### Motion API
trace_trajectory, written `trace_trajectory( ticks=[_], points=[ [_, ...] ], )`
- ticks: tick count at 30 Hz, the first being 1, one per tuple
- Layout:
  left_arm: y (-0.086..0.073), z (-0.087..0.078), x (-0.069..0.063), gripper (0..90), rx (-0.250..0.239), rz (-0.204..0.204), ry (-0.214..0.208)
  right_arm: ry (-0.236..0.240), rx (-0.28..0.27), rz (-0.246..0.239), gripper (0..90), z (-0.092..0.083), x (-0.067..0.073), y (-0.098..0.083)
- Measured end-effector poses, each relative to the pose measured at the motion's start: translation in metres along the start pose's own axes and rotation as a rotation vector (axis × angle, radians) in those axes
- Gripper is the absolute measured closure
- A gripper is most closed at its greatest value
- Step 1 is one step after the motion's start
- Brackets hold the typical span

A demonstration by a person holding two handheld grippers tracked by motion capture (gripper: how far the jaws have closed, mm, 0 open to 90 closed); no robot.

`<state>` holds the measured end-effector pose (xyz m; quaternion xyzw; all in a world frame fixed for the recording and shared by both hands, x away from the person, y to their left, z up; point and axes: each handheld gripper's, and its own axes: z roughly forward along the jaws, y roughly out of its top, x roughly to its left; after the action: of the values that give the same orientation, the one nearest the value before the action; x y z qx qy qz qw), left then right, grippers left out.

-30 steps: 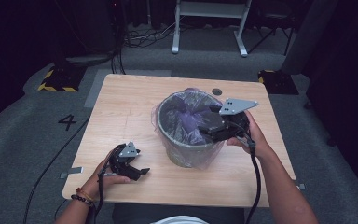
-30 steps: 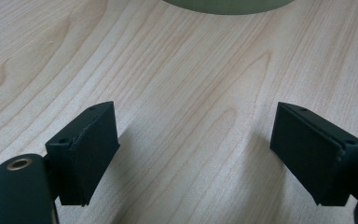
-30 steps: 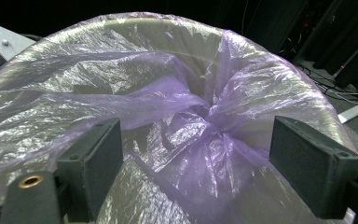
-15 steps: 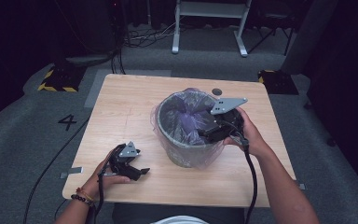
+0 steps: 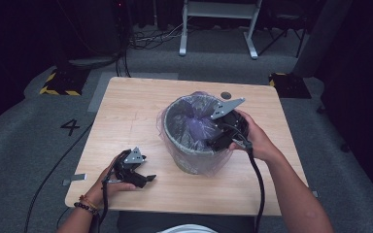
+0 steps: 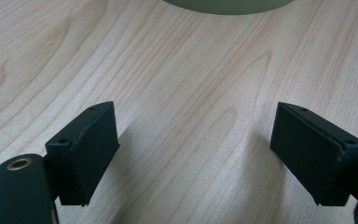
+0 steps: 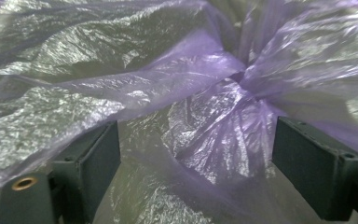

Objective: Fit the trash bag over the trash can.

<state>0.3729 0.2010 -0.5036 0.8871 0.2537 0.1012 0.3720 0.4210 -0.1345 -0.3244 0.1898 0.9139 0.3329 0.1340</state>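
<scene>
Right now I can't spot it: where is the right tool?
High view: the right tool dips inside the grey bin's purple plastic liner, at the rim's right side, mid-table.

Lined bin (image 5: 194,141) on wooden table (image 5: 126,111)

Grey carpet floor (image 5: 24,126), number 4 (image 5: 71,127) marked; white metal stand (image 5: 218,24); dark surroundings.
</scene>
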Motion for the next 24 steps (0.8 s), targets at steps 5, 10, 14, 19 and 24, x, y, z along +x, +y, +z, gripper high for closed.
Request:
trace_trajectory(
  ticks=[5,10,14,19,24],
  points=[
    [0.0,0.0,0.0001,14.8,0.0,0.001,0.001,0.01,0.049,-0.004,15.2,0.0028,0.0021,0.0044],
    [0.0,0.0,0.0,14.8,0.0,0.0,0.0,0.02,0.09,0.012,15.1,0.005,0.0018,0.0068],
    [0.0,-0.0001,0.0002,14.8,0.001,0.002,0.001,0.051,0.109,0.03,14.5,0.0074,-0.0002,0.006],
    [0.0,0.0,0.0001,14.8,0.0,0.0,0.001,0.053,0.128,0.026,14.9,0.0082,0.0005,0.007],
    [0.0,0.0,0.0,14.8,0.0,0.0,0.0,0.081,0.156,0.016,17.8,0.0098,0.0018,0.0085]
  ],
)
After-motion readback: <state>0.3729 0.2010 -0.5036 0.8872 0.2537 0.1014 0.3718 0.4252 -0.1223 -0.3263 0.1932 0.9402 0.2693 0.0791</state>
